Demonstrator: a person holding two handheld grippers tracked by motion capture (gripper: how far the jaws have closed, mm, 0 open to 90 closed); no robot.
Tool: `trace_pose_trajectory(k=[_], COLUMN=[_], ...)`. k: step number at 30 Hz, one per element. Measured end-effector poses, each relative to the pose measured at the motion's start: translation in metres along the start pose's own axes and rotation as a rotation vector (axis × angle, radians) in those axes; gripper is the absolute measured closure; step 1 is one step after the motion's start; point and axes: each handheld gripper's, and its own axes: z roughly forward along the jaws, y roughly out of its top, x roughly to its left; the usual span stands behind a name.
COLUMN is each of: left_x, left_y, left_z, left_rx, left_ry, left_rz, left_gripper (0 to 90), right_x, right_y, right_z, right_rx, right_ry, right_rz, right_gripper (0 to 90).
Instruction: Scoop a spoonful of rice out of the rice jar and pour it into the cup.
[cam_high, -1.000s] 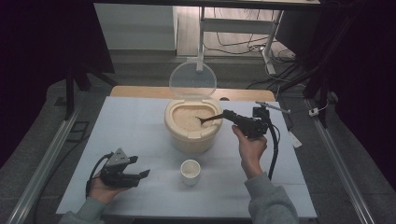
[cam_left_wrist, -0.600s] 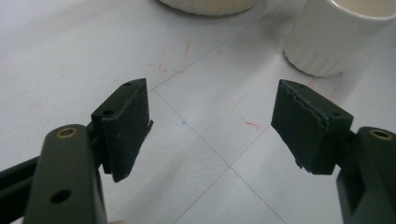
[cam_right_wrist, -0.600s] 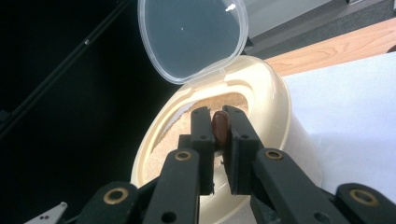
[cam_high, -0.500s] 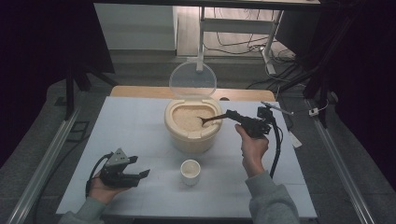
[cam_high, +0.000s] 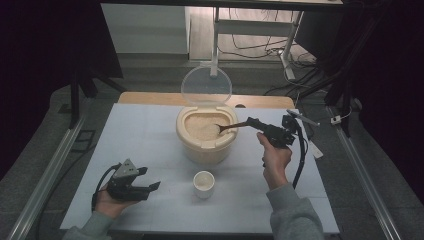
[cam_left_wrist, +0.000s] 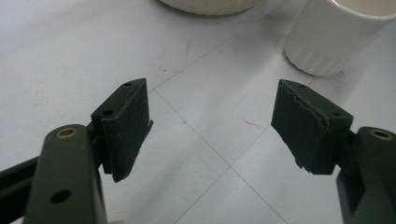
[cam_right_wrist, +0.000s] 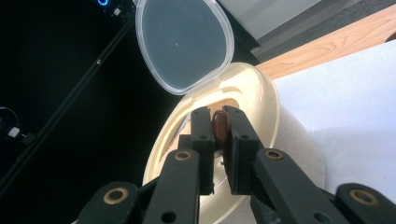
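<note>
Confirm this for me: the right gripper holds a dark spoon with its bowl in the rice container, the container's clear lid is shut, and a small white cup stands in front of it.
Not quite: the clear lid is not shut. It stands open, hinged upright behind the rice container, as the high view shows. The rest holds: the right gripper is shut on the dark spoon, whose bowl reaches into the rice, and the small white cup stands in front.

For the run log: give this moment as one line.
right tongs: shut on spoon | spoon: in rice bin | left tongs: open, idle | cup: untouched

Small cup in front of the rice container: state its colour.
White, ribbed cup; clearest in the left gripper view.
</note>
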Motion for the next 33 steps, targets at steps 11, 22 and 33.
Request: trace_pose_trajectory(k=[11,22,33], left_x=[0.000,0.001,0.000], left_y=[0.000,0.000,0.000], left_z=[0.000,0.000,0.000], left_rx=[0.000,-0.001,0.006], left_ry=[0.001,0.003,0.008], left_rz=[0.000,-0.003,0.004], left_gripper=[27.2,27.0,26.9], right_x=[-0.002,-0.007,-0.002], right_y=[0.003,0.003,0.007], right_z=[-0.004,-0.005,-0.012], right_rx=[-0.009,-0.017,-0.032], right_ry=[0.019,0.038,0.060], right_rz=[0.033,0.080,0.061], right_gripper=[83.0,83.0,83.0])
